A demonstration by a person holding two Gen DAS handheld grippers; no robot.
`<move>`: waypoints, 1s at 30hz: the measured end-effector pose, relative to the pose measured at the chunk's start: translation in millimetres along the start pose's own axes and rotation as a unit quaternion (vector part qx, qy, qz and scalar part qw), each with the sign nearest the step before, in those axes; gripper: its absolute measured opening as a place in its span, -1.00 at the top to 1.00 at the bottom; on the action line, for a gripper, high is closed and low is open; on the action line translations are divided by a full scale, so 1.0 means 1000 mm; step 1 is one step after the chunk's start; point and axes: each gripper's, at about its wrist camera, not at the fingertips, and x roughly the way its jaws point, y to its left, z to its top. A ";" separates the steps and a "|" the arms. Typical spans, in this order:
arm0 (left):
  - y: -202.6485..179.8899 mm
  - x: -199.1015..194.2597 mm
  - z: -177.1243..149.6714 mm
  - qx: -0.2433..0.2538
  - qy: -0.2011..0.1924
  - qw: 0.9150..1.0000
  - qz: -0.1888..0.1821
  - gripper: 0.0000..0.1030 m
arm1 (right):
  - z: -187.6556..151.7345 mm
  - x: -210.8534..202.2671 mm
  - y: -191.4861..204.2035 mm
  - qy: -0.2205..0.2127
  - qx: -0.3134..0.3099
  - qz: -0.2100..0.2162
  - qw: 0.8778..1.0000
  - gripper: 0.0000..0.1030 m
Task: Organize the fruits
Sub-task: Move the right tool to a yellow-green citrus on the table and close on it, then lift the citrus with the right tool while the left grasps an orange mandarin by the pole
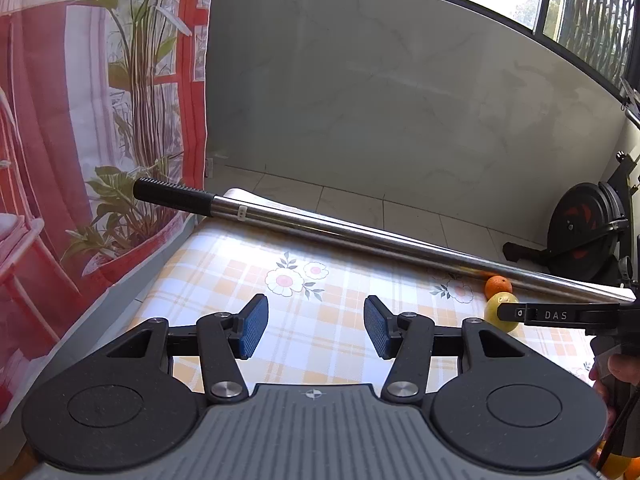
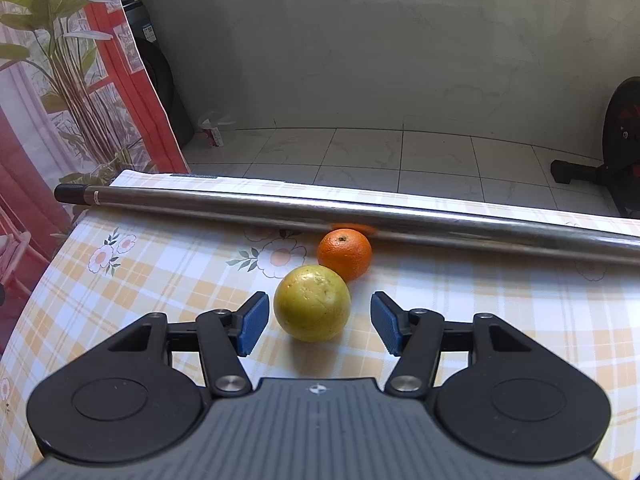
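Yellow fruit (image 2: pixel 313 303) is framed btwn right gripper (image 2: pixel 316 324) pads, untouched, jaws apart. Orange (image 2: pixel 345 253) is seen just behind. Left gripper (image 1: pixel 316 326) is held empty, jaws apart.

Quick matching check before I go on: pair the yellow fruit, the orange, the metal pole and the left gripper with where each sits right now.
1 yellow fruit
2 orange
3 metal pole
4 left gripper

A along the table's far edge
B open over bare tablecloth
C between the right gripper's open pads, unpressed
D beside the pole, behind the yellow fruit

Pairs: 1-C, 2-D, 3-A, 4-B
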 end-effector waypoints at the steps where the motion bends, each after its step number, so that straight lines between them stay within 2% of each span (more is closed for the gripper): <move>1: 0.001 0.000 0.000 -0.002 0.000 1.000 0.001 -0.08 | 0.000 0.002 0.000 0.000 0.000 -0.002 1.000 -0.16; 8: 0.002 0.007 -0.004 -0.007 0.013 1.000 0.003 -0.08 | 0.002 0.015 0.003 0.007 -0.002 0.001 1.000 -0.16; 12: -0.003 0.008 -0.008 0.005 0.016 1.000 0.004 -0.08 | 0.002 0.020 0.003 0.012 -0.004 0.002 1.000 0.03; 19: -0.004 0.011 -0.011 -0.002 0.025 1.000 -0.002 -0.08 | -0.004 0.014 -0.002 0.005 0.013 0.010 1.000 0.04; 25: -0.018 0.015 -0.005 0.011 0.026 0.999 -0.016 -0.08 | -0.017 -0.029 -0.012 -0.009 0.015 0.038 0.999 0.04; 30: -0.044 0.025 0.005 0.022 0.024 0.998 -0.047 -0.08 | -0.035 -0.083 -0.032 -0.051 0.010 0.028 0.998 0.04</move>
